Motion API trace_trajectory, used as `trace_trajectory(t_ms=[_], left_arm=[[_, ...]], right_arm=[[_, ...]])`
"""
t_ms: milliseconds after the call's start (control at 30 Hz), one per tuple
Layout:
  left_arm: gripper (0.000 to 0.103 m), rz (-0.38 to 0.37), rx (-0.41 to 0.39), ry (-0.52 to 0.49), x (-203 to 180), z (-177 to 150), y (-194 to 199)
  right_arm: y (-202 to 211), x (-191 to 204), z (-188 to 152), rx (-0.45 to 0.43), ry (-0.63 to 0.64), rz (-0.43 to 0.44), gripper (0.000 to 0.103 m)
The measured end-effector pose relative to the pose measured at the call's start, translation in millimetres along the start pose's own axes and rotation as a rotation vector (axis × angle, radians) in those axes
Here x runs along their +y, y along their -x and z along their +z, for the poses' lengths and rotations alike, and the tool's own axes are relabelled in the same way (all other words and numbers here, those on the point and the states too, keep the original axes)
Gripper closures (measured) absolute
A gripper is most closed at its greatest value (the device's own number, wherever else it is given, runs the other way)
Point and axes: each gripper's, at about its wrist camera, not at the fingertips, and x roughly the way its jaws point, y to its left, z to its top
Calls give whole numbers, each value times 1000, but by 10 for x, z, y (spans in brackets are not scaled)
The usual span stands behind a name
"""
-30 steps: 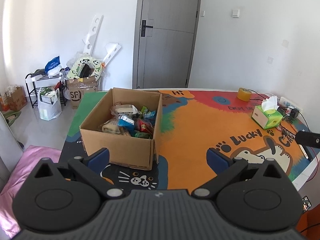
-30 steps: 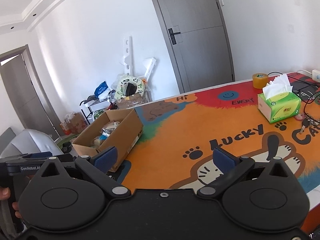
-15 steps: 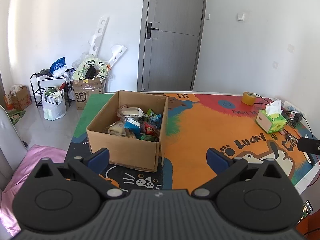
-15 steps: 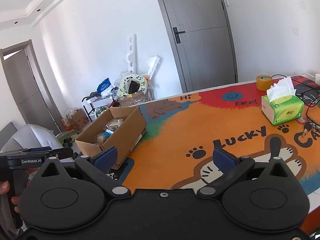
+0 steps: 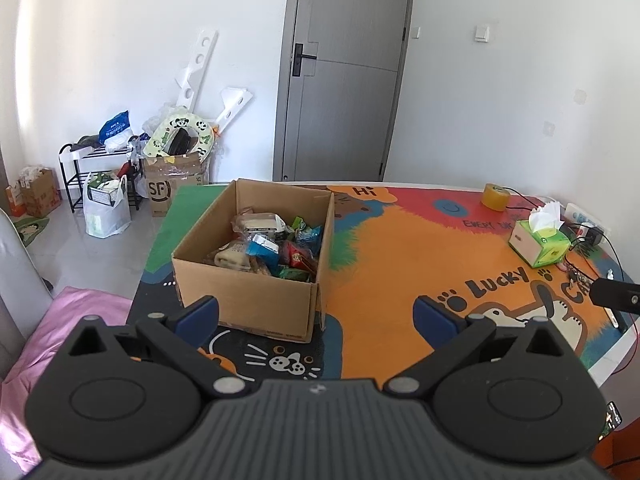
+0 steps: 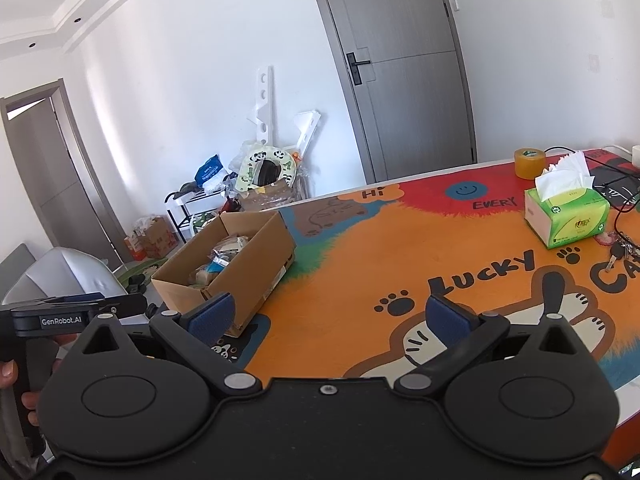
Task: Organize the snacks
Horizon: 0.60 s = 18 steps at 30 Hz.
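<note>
An open cardboard box (image 5: pixel 244 292) stands on the left part of the table, filled with several wrapped snacks (image 5: pixel 276 246). The same cardboard box (image 6: pixel 256 268) appears at the left in the right wrist view. My left gripper (image 5: pixel 316 314) hangs open above the near table edge, just in front of the box, nothing between its blue pads. My right gripper (image 6: pixel 326 318) is open too, empty, over the orange cartoon mat (image 6: pixel 400 264), to the right of the box. The left gripper's handle, held by a hand (image 6: pixel 12 372), shows at the left edge of the right wrist view.
A green tissue box (image 5: pixel 540 242), a roll of tape (image 5: pixel 495 197), keys (image 6: pixel 624 254) and cables lie at the table's right end. Beyond the table stand a closed grey door (image 5: pixel 340 72), a shoe rack (image 5: pixel 100 168), bags and a cardboard carton (image 5: pixel 172 182). A pink cloth (image 5: pixel 60 320) lies at lower left.
Both grippers have drawn back and risen a little; the box and table look smaller and further off. Both stay open and empty.
</note>
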Motion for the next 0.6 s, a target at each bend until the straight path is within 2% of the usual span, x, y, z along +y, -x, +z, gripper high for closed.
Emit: trace_trajectory(t_ms=[600], left_arm=[[0,-8,2,-9,-34,-7,-17]], right_arm=[[-9,8,-10,4,10,0,0]])
